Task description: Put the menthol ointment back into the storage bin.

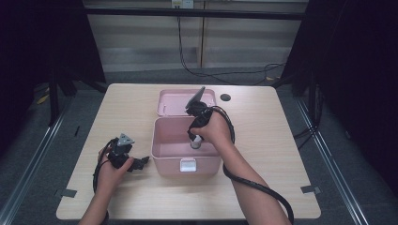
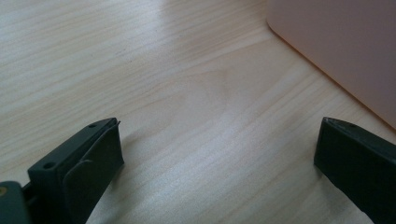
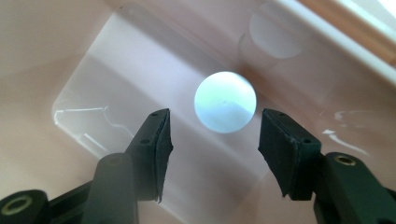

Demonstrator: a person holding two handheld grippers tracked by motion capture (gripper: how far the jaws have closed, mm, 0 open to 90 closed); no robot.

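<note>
An open pink box (image 1: 158,140) stands mid-table, with its lid (image 1: 173,102) lying flat behind it. Inside stands a small white round-topped container (image 1: 195,143), seen from above in the right gripper view as a pale disc (image 3: 225,108) on the box floor (image 3: 51,51). My right gripper (image 1: 194,136) points down into the box. Its jaws are open just above the container (image 3: 212,127) and do not touch it. My left gripper (image 1: 137,164) rests on the table left of the box, with its jaws wide open on bare wood (image 2: 217,135) and the box wall (image 2: 341,42) close by.
A black round grommet (image 1: 225,97) sits in the tabletop behind the box on the right. The right gripper's cable (image 1: 256,185) trails over the table's front right. Bare wood (image 1: 117,108) lies to the left of the box. Dark floor surrounds the table.
</note>
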